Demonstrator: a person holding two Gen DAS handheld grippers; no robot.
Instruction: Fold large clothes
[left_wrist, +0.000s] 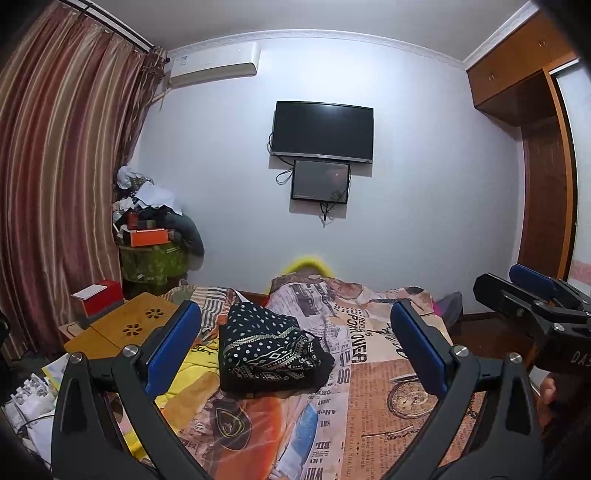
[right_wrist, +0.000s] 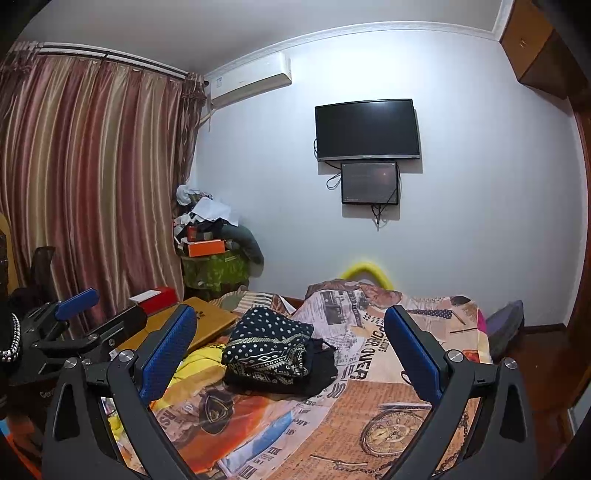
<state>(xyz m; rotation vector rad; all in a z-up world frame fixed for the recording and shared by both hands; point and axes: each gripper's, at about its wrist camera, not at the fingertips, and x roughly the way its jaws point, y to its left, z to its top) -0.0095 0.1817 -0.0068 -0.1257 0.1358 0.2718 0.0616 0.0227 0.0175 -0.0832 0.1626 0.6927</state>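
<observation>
From the left wrist: left gripper (left_wrist: 295, 343) jaws wide apart, empty, above the bed (left_wrist: 406, 398); dark dotted garment (left_wrist: 269, 350) bunched ahead, liable to snag the yellow cloth (left_wrist: 184, 373) beneath. From the right wrist: right gripper (right_wrist: 290, 347) likewise spread, empty; risk of pinching bedspread with the garment.

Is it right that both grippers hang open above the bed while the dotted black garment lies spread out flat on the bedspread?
Not quite. The dotted black garment is not spread flat: it lies in a folded bundle on the bedspread, as the left wrist view shows. The rest holds: the left gripper and right gripper both hang open above the bed.
</observation>
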